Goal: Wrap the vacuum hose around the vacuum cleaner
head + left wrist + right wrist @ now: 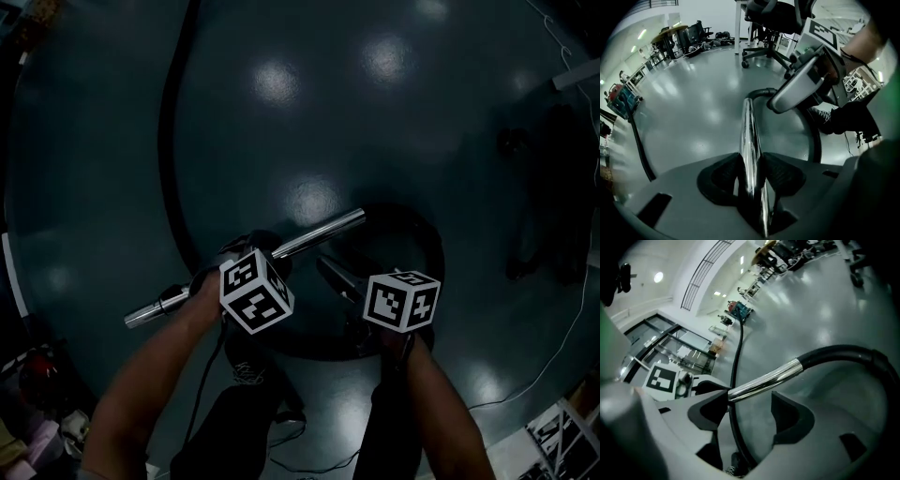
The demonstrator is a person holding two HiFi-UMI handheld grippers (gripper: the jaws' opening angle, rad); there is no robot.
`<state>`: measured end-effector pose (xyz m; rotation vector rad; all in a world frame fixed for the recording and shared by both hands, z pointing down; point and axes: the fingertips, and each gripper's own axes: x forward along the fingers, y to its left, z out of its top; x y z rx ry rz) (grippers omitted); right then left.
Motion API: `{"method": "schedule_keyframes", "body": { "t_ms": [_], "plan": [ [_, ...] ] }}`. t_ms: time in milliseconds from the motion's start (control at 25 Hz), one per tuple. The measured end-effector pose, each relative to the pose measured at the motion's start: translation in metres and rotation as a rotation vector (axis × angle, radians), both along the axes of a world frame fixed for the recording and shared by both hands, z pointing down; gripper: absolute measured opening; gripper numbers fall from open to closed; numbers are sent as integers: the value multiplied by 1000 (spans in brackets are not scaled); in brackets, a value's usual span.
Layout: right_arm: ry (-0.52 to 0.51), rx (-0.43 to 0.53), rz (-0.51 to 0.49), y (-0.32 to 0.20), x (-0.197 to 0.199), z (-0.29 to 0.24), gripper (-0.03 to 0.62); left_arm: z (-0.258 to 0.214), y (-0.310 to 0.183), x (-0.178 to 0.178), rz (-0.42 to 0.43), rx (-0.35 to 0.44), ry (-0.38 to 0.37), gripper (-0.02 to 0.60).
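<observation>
Presently: left gripper clamps tube, right gripper spread

Left gripper (751, 173) has both pads pressed on the chrome tube (319, 234). In the head view the tube slants from 8 o'clock to 2 o'clock just below centre. Right gripper (749, 411) stands with jaws spread wide; the tube crosses by the pad tips, unpinched. Hose (169, 141) enters at 12 o'clock, runs down through 9 o'clock, curls under both grippers and meets the tube's end near 3 o'clock. Vacuum (739, 311) sits far across the floor (309, 103), at 11 o'clock in the right gripper view.
</observation>
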<state>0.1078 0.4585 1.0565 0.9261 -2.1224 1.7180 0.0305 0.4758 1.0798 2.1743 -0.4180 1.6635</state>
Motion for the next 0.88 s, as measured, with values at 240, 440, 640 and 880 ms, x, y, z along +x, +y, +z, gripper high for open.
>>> {"method": "schedule_keyframes", "body": {
  "t_ms": [240,440,640,880],
  "plan": [
    [-71,-201,238,13,-20,17,291,-6,25,-18,-96,-56,-12,176],
    [-173,-304,353,21,-56,25,291,-23,46,-14,-127,-28,19,176],
    [-186,-318,589,23,-44,14,266,-52,76,-3,-186,-24,81,176],
    [-167,-243,516,37,-33,-57,208,-112,92,6,-319,-20,185,174]
  ]
}}
